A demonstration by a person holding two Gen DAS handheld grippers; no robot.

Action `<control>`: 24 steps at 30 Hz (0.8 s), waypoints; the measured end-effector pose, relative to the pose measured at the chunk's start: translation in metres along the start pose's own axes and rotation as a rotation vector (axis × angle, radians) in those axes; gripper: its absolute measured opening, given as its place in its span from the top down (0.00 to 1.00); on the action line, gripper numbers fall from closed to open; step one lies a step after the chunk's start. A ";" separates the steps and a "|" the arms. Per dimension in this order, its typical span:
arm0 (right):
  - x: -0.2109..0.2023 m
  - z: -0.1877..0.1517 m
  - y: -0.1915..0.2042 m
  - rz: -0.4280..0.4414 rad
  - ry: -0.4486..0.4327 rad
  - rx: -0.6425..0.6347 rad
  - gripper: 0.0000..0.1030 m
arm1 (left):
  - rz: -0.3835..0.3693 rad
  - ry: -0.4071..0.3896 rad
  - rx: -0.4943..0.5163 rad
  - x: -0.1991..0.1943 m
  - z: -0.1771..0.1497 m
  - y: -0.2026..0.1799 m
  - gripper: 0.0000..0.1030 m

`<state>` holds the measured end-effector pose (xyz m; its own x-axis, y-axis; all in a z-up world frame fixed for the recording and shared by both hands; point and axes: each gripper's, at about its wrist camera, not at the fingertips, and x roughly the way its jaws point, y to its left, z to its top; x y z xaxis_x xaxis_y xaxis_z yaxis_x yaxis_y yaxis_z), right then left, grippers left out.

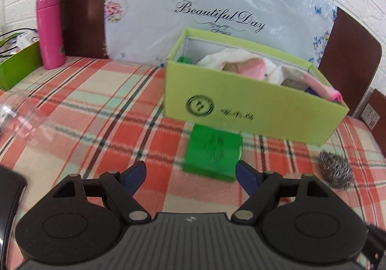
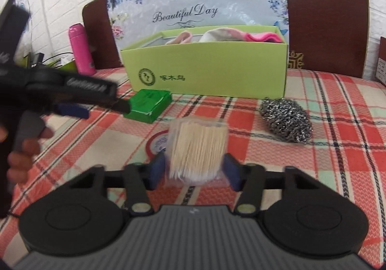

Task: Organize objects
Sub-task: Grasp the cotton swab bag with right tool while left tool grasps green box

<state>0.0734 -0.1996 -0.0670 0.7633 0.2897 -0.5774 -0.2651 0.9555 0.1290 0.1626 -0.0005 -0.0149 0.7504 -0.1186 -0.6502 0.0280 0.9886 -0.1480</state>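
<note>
A light green open box (image 1: 253, 103) holds pink and white cloths (image 1: 241, 64); it also shows in the right wrist view (image 2: 207, 69). A small green pack (image 1: 213, 151) lies on the plaid cover in front of it, also in the right wrist view (image 2: 149, 105). My left gripper (image 1: 191, 173) is open, just short of the pack. My right gripper (image 2: 194, 169) is shut on a clear tub of toothpicks (image 2: 199, 149), held above the cover. A steel scourer (image 2: 286, 120) lies to the right, also in the left wrist view (image 1: 335, 169).
A pink flask (image 1: 50, 28) and another green box (image 1: 17, 69) stand at the back left. A floral plastic bag (image 1: 193, 4) leans on the dark headboard (image 2: 325, 16). A red-rimmed lid (image 2: 156, 143) lies under the tub. My left gripper body (image 2: 72, 91) crosses the right view.
</note>
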 end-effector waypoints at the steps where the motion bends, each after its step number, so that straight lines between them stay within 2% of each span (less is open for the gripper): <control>1: -0.001 0.000 0.002 -0.011 0.001 -0.011 0.61 | -0.016 0.004 0.010 0.005 0.004 -0.003 0.18; 3: -0.003 -0.001 0.004 -0.017 0.002 -0.026 0.75 | -0.024 0.021 0.041 0.017 0.010 -0.010 0.18; 5: -0.005 -0.001 0.003 -0.014 0.005 -0.026 0.79 | -0.018 0.044 0.071 0.029 0.012 -0.015 0.18; 11: -0.015 -0.005 0.001 -0.017 0.020 -0.028 0.82 | -0.022 0.094 0.094 0.055 0.012 -0.020 0.18; 13: -0.018 -0.006 0.000 -0.019 0.024 -0.026 0.81 | -0.014 0.067 0.126 0.055 0.007 -0.020 0.24; 14: -0.019 -0.006 -0.001 -0.016 0.028 -0.025 0.80 | -0.008 0.057 0.136 0.052 0.005 -0.018 0.37; 16: -0.021 -0.007 -0.003 -0.017 0.024 -0.008 0.69 | -0.016 0.069 0.138 0.045 0.002 -0.013 0.38; 17: -0.021 -0.007 -0.005 -0.021 0.025 0.007 0.59 | -0.027 0.078 0.132 0.039 0.000 -0.009 0.38; 18: -0.020 -0.007 -0.006 -0.026 0.025 0.021 0.54 | -0.030 0.084 0.130 0.032 -0.003 -0.006 0.38; 24: -0.006 -0.006 -0.014 -0.037 0.041 0.086 0.49 | -0.013 0.084 0.109 -0.003 -0.031 0.007 0.37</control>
<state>0.0686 -0.2151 -0.0701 0.7463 0.2530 -0.6157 -0.1837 0.9673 0.1748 0.1403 0.0042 -0.0372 0.6919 -0.1340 -0.7095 0.1122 0.9906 -0.0778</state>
